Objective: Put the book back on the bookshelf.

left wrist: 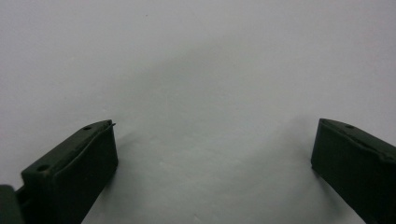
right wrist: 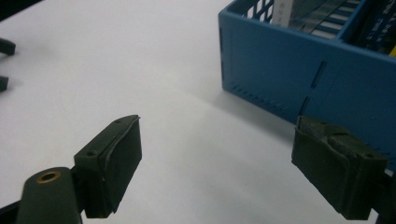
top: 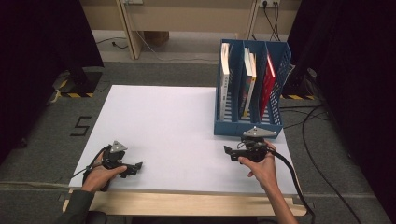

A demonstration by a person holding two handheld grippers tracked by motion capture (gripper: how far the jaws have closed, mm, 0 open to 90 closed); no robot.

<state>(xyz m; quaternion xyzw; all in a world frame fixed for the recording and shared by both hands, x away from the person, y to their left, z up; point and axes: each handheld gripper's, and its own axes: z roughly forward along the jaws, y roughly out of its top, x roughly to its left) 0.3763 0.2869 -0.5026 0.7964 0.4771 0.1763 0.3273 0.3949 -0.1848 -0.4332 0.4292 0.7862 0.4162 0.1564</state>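
A blue three-slot file rack (top: 247,128) stands at the back right of the white table top (top: 159,116). A white book (top: 225,74) stands in its left slot, white and yellow books (top: 248,79) in the middle slot, and a red book (top: 268,81) in the right slot. My right gripper (top: 227,151) sits low just in front of the rack, pointing left. In the right gripper view its jaws (right wrist: 217,128) stand wide with nothing between them, and the rack's front wall (right wrist: 289,70) is at the upper right. My left gripper (top: 137,167) rests near the front left corner, open (left wrist: 212,135) over bare white surface.
A wooden strip (top: 187,205) runs along the table's front edge. Black curtains hang on both sides. Cables (top: 322,172) lie on the grey carpet to the right, and a black "5" mark (top: 80,126) is on the floor to the left. Wooden furniture legs (top: 128,28) stand behind.
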